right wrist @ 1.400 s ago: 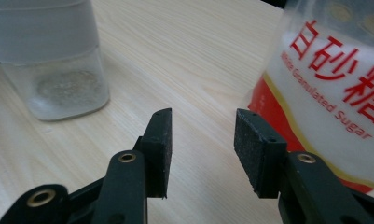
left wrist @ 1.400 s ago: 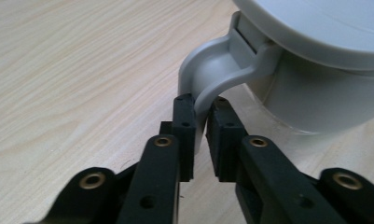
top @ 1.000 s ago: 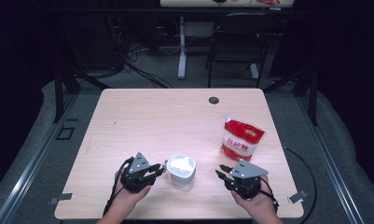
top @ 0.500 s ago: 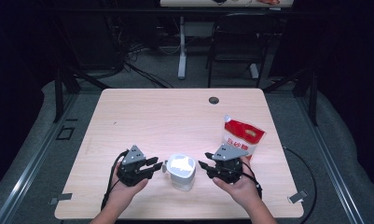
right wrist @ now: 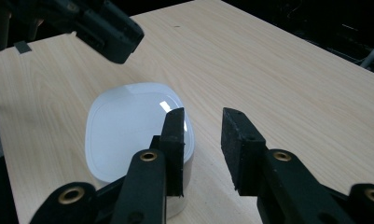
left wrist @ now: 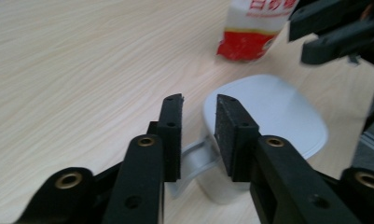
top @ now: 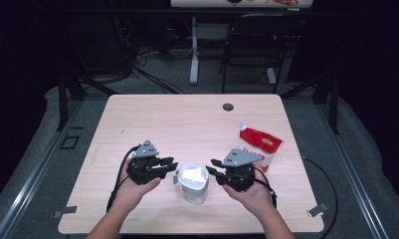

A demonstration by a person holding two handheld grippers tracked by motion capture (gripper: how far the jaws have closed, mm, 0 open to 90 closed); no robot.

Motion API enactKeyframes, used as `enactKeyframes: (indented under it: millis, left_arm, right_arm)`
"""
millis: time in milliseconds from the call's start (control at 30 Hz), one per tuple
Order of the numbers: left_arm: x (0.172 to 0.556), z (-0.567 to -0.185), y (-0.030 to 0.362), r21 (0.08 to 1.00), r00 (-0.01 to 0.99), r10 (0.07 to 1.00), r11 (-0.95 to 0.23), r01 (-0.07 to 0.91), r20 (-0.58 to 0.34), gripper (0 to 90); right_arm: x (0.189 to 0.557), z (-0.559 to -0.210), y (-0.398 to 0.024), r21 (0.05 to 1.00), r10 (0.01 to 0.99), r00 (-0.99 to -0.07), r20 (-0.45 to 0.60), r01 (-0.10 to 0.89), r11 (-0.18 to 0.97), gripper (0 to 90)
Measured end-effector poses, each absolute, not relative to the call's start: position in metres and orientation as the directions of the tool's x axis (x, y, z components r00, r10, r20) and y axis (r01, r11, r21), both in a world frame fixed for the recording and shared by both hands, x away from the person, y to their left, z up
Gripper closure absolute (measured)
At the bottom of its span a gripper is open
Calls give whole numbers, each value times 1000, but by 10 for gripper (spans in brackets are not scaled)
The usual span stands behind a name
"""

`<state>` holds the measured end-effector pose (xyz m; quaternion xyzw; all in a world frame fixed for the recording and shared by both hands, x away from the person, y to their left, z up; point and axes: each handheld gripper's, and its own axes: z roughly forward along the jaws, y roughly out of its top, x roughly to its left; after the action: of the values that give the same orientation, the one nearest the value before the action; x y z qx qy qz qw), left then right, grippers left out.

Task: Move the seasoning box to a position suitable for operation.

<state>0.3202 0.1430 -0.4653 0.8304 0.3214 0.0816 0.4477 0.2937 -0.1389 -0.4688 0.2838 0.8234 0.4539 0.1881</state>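
White lidded container with rounded corners stands on the wooden worktop near its front edge, between the two tools. From the left gripper view a small handle or tab sticks out of its side toward the left tool, whose jaws stand a narrow gap apart just above that tab and beside the container's rim, touching nothing that can be made out. The right tool sits just beside the container's other side, its jaws parted a little wider and empty, one jaw over the lid's edge in the right gripper view. A red and white pouch with printed characters lies behind the right hand, near the worktop's right edge.
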Motion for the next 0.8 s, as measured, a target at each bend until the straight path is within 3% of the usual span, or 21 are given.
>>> enactKeyframes:
  millis: [67,233,500,800]
  left_arm:
    - [320,-461,133,801,791,594,-400,446,-144,794]
    - [315,-461,123,806,812,577,-438,399,-88,829]
    - [315,-472,125,798,807,585,-447,405,-82,897]
    - [315,-479,127,787,813,574,-457,415,-95,900]
  right_arm:
    - [291,-469,-139,842,638,-765,-86,287,457,710]
    - [287,-470,-143,849,624,-779,-59,289,442,784]
    - [284,-479,-145,860,640,-766,-50,293,418,856]
    - [279,-484,-140,830,616,-783,-91,282,481,872]
